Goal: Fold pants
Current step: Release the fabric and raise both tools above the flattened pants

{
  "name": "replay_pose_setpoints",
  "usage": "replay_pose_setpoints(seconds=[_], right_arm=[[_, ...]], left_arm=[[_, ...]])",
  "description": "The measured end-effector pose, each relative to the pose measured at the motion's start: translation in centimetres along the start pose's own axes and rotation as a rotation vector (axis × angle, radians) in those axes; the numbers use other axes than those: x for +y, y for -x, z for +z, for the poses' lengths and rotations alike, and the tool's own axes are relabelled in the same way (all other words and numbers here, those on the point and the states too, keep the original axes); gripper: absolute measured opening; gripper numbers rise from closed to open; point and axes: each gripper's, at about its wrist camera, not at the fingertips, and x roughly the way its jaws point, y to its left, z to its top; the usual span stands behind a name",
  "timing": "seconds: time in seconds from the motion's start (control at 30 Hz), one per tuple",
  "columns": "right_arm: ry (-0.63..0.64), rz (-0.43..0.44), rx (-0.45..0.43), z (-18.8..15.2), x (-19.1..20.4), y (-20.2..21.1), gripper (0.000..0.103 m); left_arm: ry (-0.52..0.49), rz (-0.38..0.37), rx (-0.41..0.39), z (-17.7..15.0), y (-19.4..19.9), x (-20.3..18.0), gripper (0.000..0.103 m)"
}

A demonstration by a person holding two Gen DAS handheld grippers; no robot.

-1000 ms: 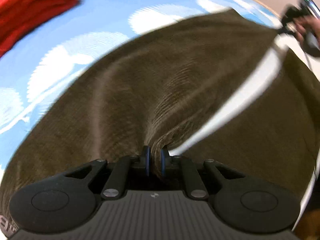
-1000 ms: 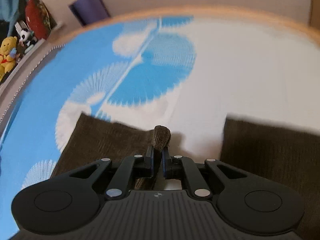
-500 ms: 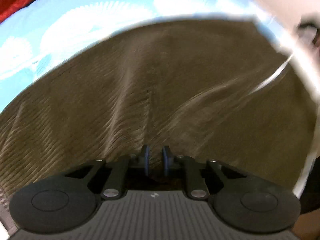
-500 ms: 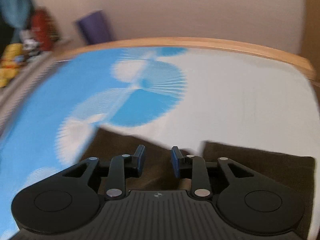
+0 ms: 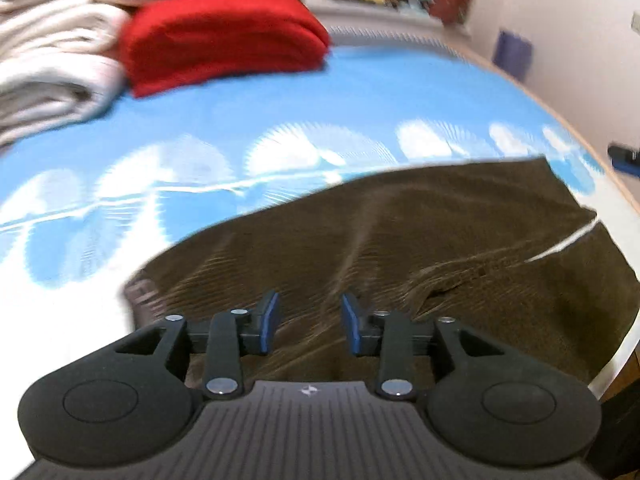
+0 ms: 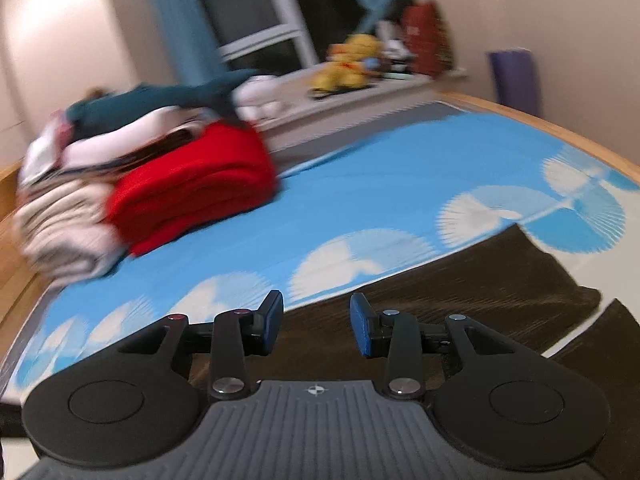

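Left wrist view: left gripper with its two blue-padded fingers spread and opening, nothing between them; no cloth pinched. One pair of brown corduroy pants lies flat on the bed below and ahead of the gripper, spread across the blue-and-white sheet out to the bed's right edge. A thin white gap runs through the cloth on the right side, so two layers or panels meet there. Far left on the bed: one folded red garment, touching one stack of folded white laundry.

Right wrist view: right gripper, two fingers also spread and opening, empty. Same pants under and to the right of the fingers, near the bed's front edge. One red garment beside the white laundry, with one teal garment on top. One yellow plush toy on the ledge behind the bed. Background is blurred.
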Motion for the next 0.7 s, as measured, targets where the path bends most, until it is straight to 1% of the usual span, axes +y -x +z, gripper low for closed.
replay_pose_setpoints(seconds=[0.07, 0.17, 0.27, 0.33, 0.37, 0.4, 0.43, 0.47, 0.5, 0.53, 0.6, 0.63, 0.7], right_arm=[[0.023, 0.034, -0.007, -1.0, 1.5, 2.2, 0.039], [0.069, 0.066, -0.008, -2.9, 3.5, 5.0, 0.041], [0.107, 0.053, 0.002, -5.7, 5.4, 7.2, 0.041], [0.148, 0.045, 0.006, -8.0, 6.1, 8.1, 0.041], [0.18, 0.026, 0.019, -9.1, 6.4, 7.9, 0.041], [0.199, 0.004, 0.034, -10.4, 6.8, 8.3, 0.041], [0.202, 0.002, 0.04, -11.4, 7.0, 8.7, 0.041], [0.209, 0.019, 0.044, -12.6, 7.2, 9.3, 0.041], [0.226, 0.031, 0.053, -13.6, 7.5, 9.7, 0.041], [0.255, 0.03, 0.07, -14.9, 7.9, 10.1, 0.041], [0.329, 0.02, 0.101, -16.5, 9.1, 11.1, 0.041], [0.371, 0.028, 0.1, -16.9, 9.9, 11.7, 0.041], [0.462, 0.051, 0.061, -17.1, 11.6, 13.4, 0.041]], left_arm=[[0.033, 0.004, -0.054, -2.3, 3.1, 1.0, 0.04], [0.097, 0.019, -0.134, -6.2, 6.8, 1.8, 0.047], [0.231, 0.034, -0.189, -9.8, 9.2, 2.2, 0.048], [0.299, 0.034, -0.226, -12.6, 9.4, 1.6, 0.048], [0.342, 0.03, -0.217, -13.7, 9.3, 1.3, 0.048], [0.377, 0.025, -0.18, -14.4, 9.0, 1.0, 0.048], [0.382, 0.014, -0.165, -14.8, 9.1, 0.6, 0.048], [0.356, 0.005, -0.161, -15.0, 9.0, 0.0, 0.048], [0.312, 0.015, -0.16, -15.1, 9.0, -0.6, 0.048], [0.282, 0.028, -0.163, -15.2, 9.0, -1.0, 0.048], [0.25, 0.011, -0.157, -15.3, 9.0, -1.4, 0.048], [0.251, -0.002, -0.152, -15.4, 8.7, -1.4, 0.048], [0.266, -0.037, -0.14, -15.5, 8.6, -1.2, 0.048]])
